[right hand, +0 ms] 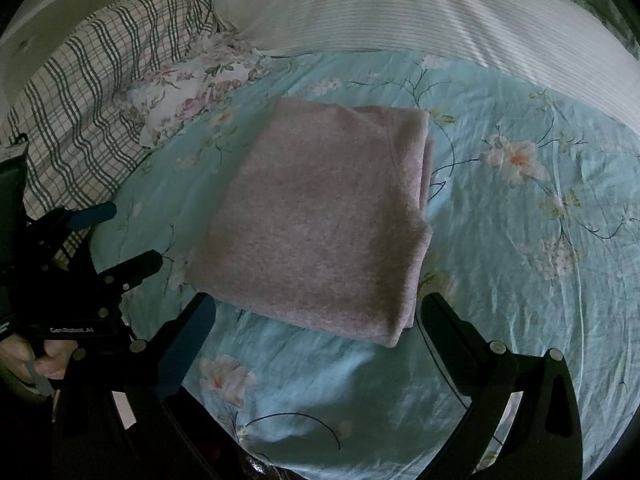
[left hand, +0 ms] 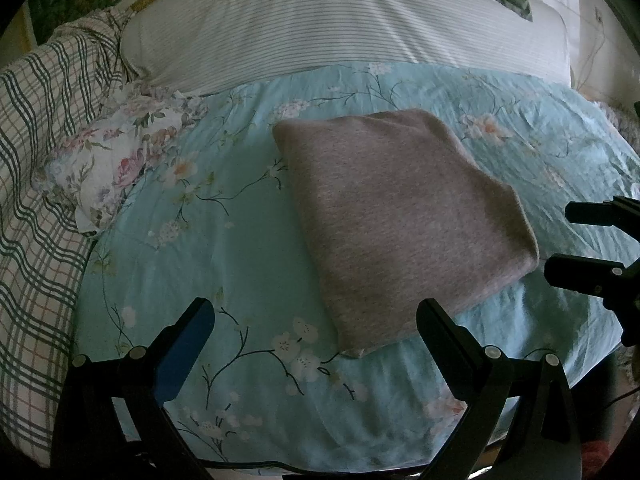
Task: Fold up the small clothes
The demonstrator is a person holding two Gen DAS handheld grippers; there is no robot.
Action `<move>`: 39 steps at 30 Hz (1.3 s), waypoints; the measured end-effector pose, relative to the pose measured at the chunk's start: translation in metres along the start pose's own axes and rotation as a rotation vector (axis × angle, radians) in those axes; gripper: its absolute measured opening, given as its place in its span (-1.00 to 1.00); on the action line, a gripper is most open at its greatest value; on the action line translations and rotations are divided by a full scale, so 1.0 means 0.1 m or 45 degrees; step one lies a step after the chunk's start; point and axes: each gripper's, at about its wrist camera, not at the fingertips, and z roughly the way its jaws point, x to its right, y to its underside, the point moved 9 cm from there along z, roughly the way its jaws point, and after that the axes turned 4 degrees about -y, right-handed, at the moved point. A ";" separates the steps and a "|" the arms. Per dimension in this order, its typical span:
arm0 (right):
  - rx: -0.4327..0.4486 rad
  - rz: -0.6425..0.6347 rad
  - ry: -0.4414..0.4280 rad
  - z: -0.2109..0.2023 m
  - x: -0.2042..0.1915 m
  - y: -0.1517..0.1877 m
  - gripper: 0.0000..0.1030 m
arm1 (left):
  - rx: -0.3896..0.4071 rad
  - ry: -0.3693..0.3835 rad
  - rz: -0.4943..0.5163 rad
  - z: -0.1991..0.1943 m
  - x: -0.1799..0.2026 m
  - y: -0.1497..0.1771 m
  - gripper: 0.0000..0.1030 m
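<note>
**Mia:** Look at the left gripper (left hand: 316, 320). Its two fingers are spread wide apart, and nothing is between them. It hangs just above the blue bed cover (left hand: 180, 240).

**Ben:** And the right gripper (right hand: 316, 316)?

**Mia:** The same. Its fingers are wide apart too, and they hold nothing. One finger (right hand: 452, 332) is right by the near corner of the cloth. I cannot tell if it touches.

**Ben:** So where is the cloth?

**Mia:** The grey-pink cloth (right hand: 320, 216) lies in the middle of the blue bed cover, between the two grippers. It is a neat, thick square with layers showing along one edge. It looks folded to me.

**Ben:** What else is on the bed?

**Mia:** A small flowery cloth (left hand: 116, 160) sits crumpled off to the left side, well apart from the folded one. A checked blanket (left hand: 36, 152) is beside it, and a long striped pillow (left hand: 320, 28) lies at the far end.

**Ben:** Which step is this?

**Mia:** I think this piece is done, or nearly done.

**Ben:** What comes next?

**Mia:** Maybe one more fold, if it should be smaller. Then both grippers must pinch the same edge together. Or maybe the flowery cloth is next. It needs spreading flat first.
</note>
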 end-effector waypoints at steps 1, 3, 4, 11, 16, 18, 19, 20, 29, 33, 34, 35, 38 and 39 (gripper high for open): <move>0.000 0.000 0.000 0.00 -0.01 0.00 0.99 | 0.000 0.001 0.000 0.00 0.00 0.00 0.97; 0.000 0.000 0.001 0.00 -0.01 0.01 0.99 | -0.001 0.001 -0.001 0.00 0.01 0.00 0.97; 0.000 0.001 0.002 0.00 -0.01 0.01 0.99 | 0.000 0.002 0.000 -0.01 0.02 0.00 0.97; 0.002 -0.003 0.000 -0.01 -0.03 0.01 0.99 | 0.002 0.001 0.000 -0.04 0.04 -0.02 0.97; 0.003 -0.003 0.001 -0.02 -0.02 0.00 0.99 | 0.005 0.003 0.004 -0.05 0.06 -0.04 0.97; 0.002 -0.005 0.000 -0.01 -0.02 0.00 0.99 | 0.006 0.003 0.004 -0.06 0.06 -0.04 0.97; 0.002 -0.005 0.000 -0.01 -0.02 0.00 0.99 | 0.006 0.003 0.005 -0.06 0.06 -0.05 0.97; 0.001 -0.005 0.000 -0.02 -0.02 0.00 0.99 | 0.006 0.003 0.005 -0.06 0.06 -0.05 0.97; 0.002 -0.001 0.003 -0.02 -0.03 0.01 0.99 | 0.006 0.005 0.009 -0.06 0.06 -0.05 0.97; 0.003 -0.002 0.002 -0.02 -0.04 0.01 0.99 | 0.006 0.005 0.008 -0.06 0.07 -0.05 0.97; 0.002 -0.003 0.001 -0.02 -0.04 0.00 0.99 | 0.005 0.003 0.007 -0.06 0.07 -0.05 0.97; 0.002 -0.003 0.001 -0.02 -0.04 0.00 0.99 | 0.005 0.003 0.006 -0.07 0.07 -0.05 0.97; 0.001 -0.004 0.002 -0.02 -0.04 0.00 0.99 | 0.006 0.003 0.007 -0.06 0.07 -0.05 0.97; 0.002 -0.004 0.002 -0.02 -0.04 0.00 0.99 | 0.005 0.004 0.008 -0.06 0.06 -0.05 0.97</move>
